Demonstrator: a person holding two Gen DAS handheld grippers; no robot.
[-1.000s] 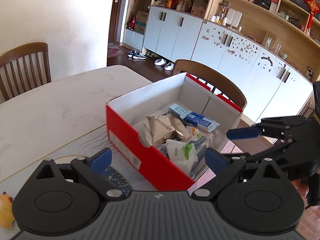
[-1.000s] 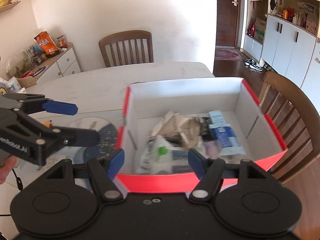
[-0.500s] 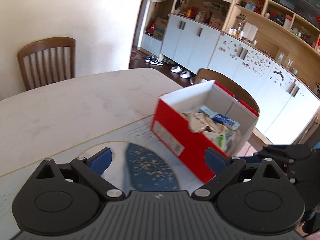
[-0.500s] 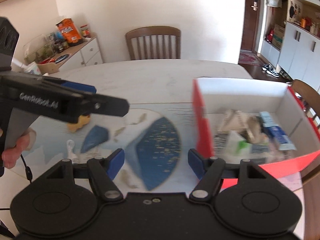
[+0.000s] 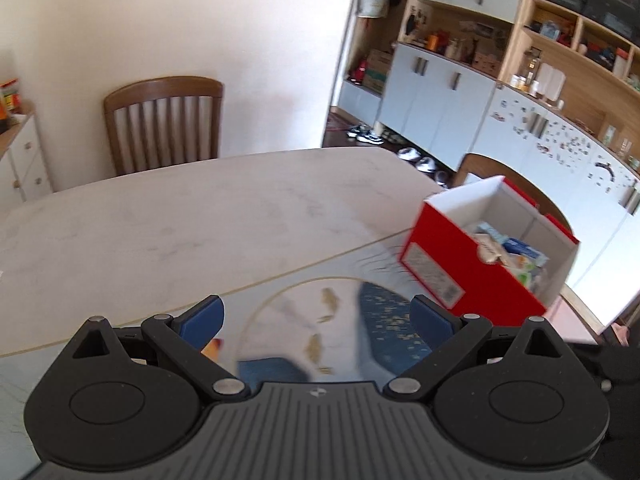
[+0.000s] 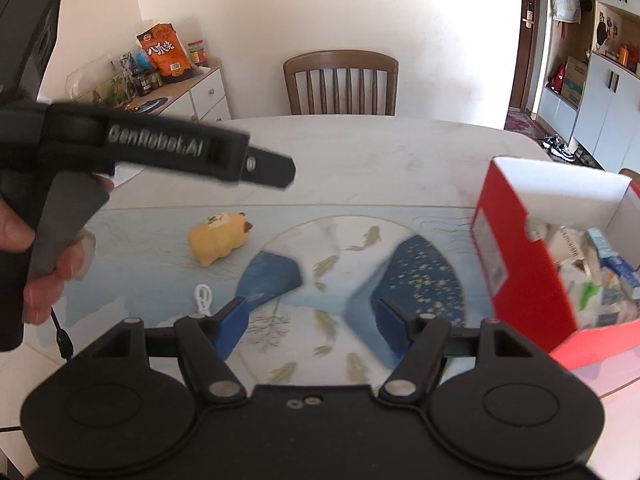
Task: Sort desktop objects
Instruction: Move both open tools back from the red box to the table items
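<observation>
Two claws in view, both with fingers spread apart and nothing between them. Left gripper [image 5: 316, 318] hovers over the printed mat [image 5: 304, 312]; red box [image 5: 476, 264] of packets sits ahead and to its right. Right gripper [image 6: 310, 322] is low over the mat; yellow plush toy [image 6: 220, 238] lies ahead-left, white cord loop [image 6: 203, 298] just beside its left finger, red box to its right.

Yellow plush toy [image 6: 219, 237] lying on mat, red box [image 6: 532, 264] of packets
</observation>
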